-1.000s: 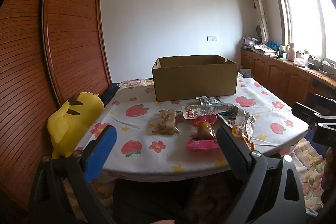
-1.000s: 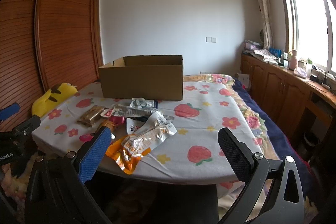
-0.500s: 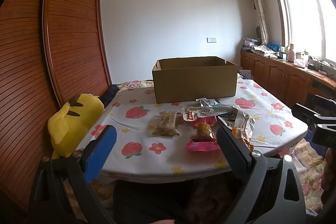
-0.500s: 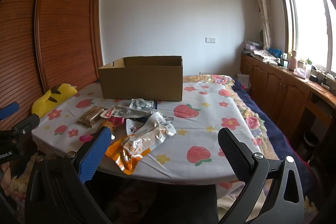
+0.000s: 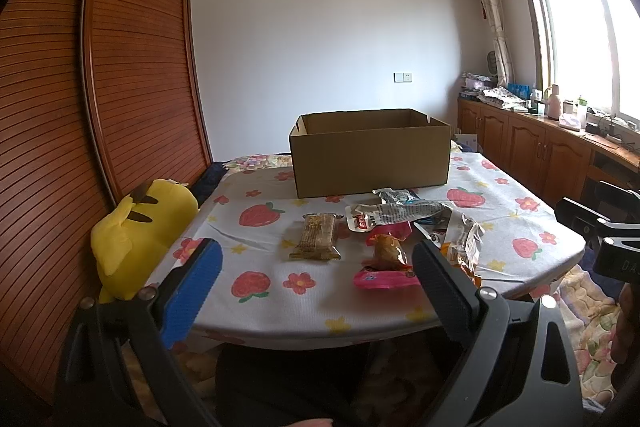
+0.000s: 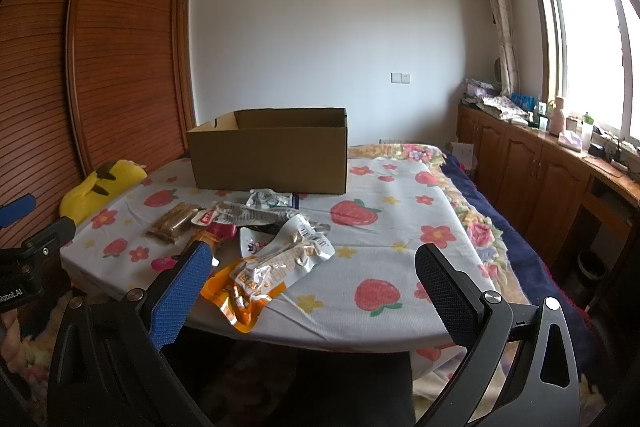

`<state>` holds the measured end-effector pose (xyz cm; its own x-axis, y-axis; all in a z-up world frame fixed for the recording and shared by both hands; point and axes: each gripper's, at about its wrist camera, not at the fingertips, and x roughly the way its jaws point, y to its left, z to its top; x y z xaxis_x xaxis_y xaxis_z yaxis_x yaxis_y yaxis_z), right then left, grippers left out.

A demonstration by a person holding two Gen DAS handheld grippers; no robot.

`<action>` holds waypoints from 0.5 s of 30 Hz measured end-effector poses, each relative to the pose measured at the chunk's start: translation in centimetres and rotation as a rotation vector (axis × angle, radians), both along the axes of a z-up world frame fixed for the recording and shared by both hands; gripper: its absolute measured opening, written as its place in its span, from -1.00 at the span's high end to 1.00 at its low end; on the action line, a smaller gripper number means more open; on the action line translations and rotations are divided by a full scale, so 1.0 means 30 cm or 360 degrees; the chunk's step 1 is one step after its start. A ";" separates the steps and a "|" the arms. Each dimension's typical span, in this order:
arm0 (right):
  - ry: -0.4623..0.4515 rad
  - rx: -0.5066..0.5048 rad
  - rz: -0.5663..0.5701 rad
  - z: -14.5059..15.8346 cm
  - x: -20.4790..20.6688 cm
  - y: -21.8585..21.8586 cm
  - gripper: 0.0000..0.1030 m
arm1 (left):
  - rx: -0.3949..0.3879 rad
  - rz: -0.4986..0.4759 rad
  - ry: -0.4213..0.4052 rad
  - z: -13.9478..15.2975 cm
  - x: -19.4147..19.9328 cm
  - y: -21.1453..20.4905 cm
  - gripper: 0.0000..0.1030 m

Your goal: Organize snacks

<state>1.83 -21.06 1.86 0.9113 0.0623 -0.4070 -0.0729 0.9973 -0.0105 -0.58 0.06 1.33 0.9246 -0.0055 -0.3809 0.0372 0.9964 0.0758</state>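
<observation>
While both the left gripper (image 5: 316, 269) and right gripper (image 6: 312, 273) hang wide apart and empty off the table's (image 6: 400, 227) near edge, the snacks (image 6: 256, 223) lie heaped mid-table before the cardboard box (image 6: 272, 159), seemingly empty.

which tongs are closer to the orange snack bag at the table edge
Right. The orange snack bag lies just beyond the right tongs, by their blue finger. The left tongs sit further left; the bag lies past their black finger.
</observation>
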 end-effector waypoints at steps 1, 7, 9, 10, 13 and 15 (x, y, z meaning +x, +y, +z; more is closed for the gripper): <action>-0.0001 -0.0001 -0.0001 0.000 -0.002 -0.004 -1.00 | 0.0000 0.0000 0.0000 0.000 0.000 0.000 -0.88; -0.0001 0.0001 -0.0001 0.003 -0.003 -0.005 -1.00 | 0.0000 -0.0001 -0.0003 0.001 0.000 -0.002 -0.88; -0.0001 0.0001 -0.0002 0.003 -0.003 -0.003 -1.00 | 0.0001 -0.0001 -0.0002 0.001 0.000 -0.002 -0.88; -0.0002 0.0000 -0.0003 0.003 -0.003 -0.004 -1.00 | 0.0000 -0.0001 -0.0004 0.001 0.000 -0.002 -0.88; -0.0002 0.0001 -0.0001 0.003 -0.003 -0.003 -1.00 | 0.0000 -0.0001 -0.0003 0.001 0.000 -0.002 -0.88; -0.0002 0.0001 -0.0001 0.003 -0.003 -0.003 -1.00 | 0.0001 0.0000 -0.0004 0.000 -0.001 -0.002 -0.88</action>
